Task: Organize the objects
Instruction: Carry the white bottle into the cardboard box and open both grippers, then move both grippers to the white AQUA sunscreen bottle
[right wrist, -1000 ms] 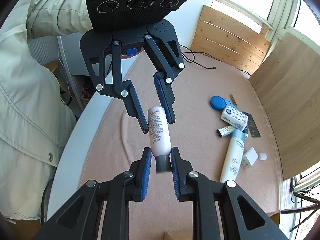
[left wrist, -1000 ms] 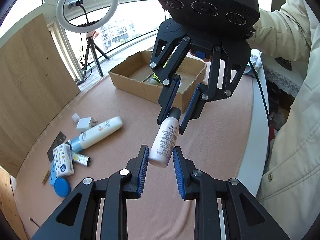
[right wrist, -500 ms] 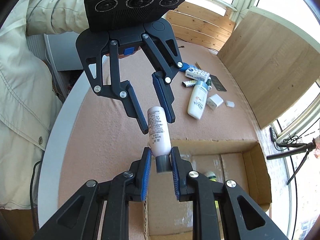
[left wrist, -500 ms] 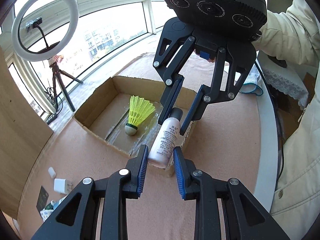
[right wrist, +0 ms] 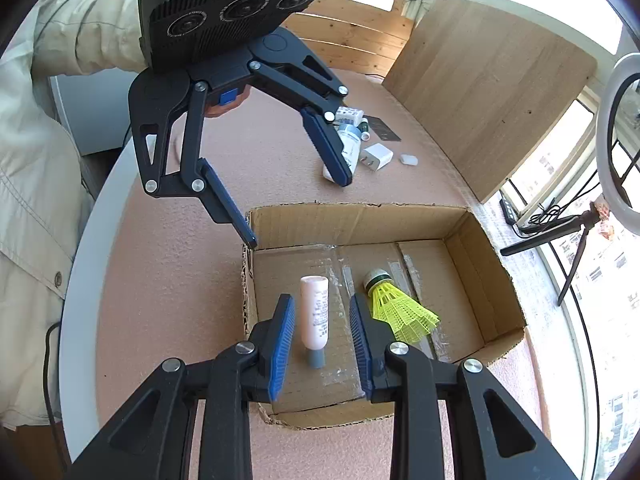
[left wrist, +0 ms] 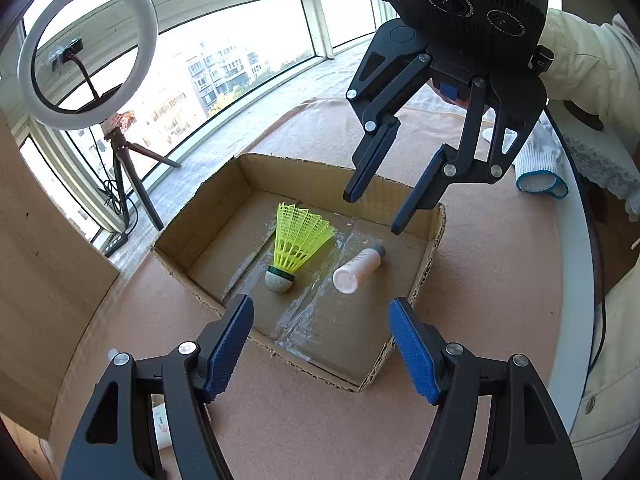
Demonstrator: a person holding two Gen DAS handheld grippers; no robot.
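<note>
Small white bottle (right wrist: pixel 315 312) lying loose on floor of cardboard box (right wrist: pixel 360 222) beside yellow shuttlecock (right wrist: pixel 394 304), left gripper (left wrist: pixel 322 346) jaws just opened wide and empty, right gripper (right wrist: pixel 322 344) jaws just eased apart, pads clear of bottle, both poised above box on tabletop (right wrist: pixel 168 280).

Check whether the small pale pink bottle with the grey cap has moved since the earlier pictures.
Yes. The pale pink bottle dropped from between both grippers onto the floor of the cardboard box, beside the yellow shuttlecock.

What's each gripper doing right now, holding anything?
Left gripper: jaws just opened, empty.
Right gripper: jaws just opened, empty; small bottle lies in the cardboard box.
</note>
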